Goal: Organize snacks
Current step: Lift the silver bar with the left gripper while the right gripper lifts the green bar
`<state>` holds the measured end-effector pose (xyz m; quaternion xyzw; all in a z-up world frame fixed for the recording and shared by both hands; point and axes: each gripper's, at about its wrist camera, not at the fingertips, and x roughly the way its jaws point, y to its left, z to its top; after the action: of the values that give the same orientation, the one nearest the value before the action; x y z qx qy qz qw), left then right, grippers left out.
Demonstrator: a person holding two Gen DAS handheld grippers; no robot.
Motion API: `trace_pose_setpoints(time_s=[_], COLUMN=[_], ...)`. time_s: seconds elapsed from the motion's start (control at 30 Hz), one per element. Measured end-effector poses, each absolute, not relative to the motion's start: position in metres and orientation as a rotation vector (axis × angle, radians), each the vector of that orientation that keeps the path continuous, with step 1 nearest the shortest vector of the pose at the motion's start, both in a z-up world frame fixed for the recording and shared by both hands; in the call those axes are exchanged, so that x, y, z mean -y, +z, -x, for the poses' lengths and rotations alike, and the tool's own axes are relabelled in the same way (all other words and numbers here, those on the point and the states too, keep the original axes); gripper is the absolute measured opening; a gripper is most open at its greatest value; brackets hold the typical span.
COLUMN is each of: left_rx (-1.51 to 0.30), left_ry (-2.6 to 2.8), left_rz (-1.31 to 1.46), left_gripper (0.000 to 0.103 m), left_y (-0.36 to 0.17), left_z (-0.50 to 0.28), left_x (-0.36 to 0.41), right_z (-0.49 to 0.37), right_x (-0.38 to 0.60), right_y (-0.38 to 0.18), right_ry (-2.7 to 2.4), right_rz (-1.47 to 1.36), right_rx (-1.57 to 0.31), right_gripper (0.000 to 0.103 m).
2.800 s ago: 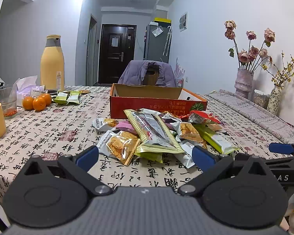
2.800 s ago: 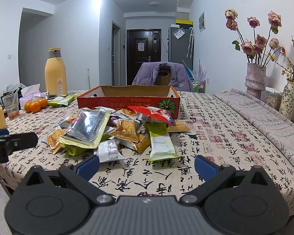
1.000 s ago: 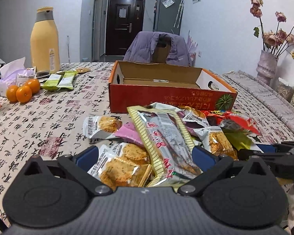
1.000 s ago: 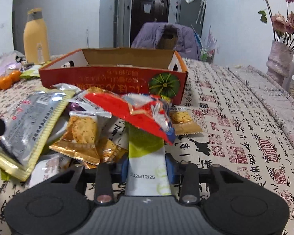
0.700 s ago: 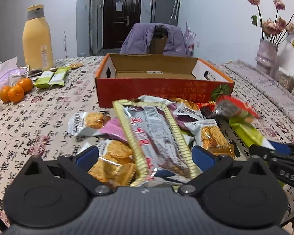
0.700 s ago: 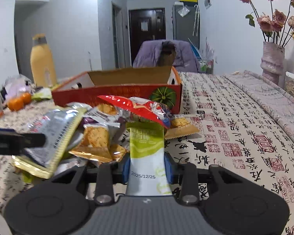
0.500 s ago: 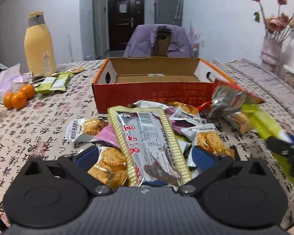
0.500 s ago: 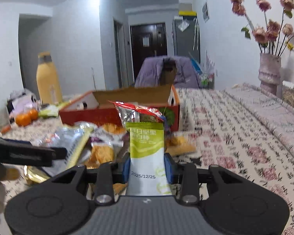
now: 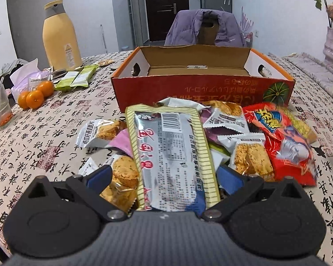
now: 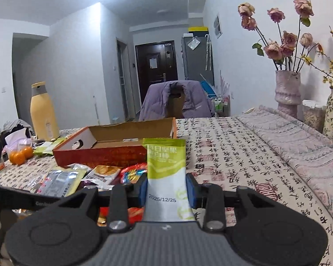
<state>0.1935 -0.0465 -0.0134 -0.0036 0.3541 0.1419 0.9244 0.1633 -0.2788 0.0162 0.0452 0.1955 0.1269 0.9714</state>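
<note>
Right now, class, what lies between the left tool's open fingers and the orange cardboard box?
In the left wrist view, the snack pile: a long silver packet with yellow striped edges runs from the left tool toward the orange cardboard box.

1. The right gripper clamps a green-and-white snack bar, which stands upright between the blue fingers.
2. At ten o'clock of the bar sits the open orange box, its inside bare cardboard.
3. Loose snack packets lie at nine o'clock on the patterned tablecloth.
4. A yellow bottle stands farther off, toward ten o'clock.
</note>
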Motion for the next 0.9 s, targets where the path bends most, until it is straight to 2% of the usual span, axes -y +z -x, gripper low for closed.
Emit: trace_pose_setpoints(time_s=[0.07,0.17,0.3,0.6,0.9], left_rx=[-0.728,-0.731,-0.736,-0.719,-0.67], left_ry=[0.298,0.307,0.284,0.23,0.175], left_rz=[-0.009,-0.008,-0.009,0.016,0.053], left_gripper=[0.101,0.092,0.075,0.054,0.053], left_y=[-0.015,-0.02,-0.023,-0.019,-0.006], left_z=[-0.196,-0.197,-0.195,-0.181,-0.163], left_x=[0.05,0.052,0.054,0.049,0.04], right_z=[-0.165,-0.165,-0.168,-0.165,-0.159], right_x=[0.281,0.28,0.278,0.273,0.265], right_y=[0.016,0.012,0.002,-0.006,-0.002], right_ry=[0.253,0.254,0.245,0.236,0.239], right_rz=[-0.091,-0.092,-0.089,-0.097,-0.086], right_rx=[-0.397,-0.407,-0.437,-0.467,-0.463], right_gripper=[0.034,0.034,0.034,0.034,0.035])
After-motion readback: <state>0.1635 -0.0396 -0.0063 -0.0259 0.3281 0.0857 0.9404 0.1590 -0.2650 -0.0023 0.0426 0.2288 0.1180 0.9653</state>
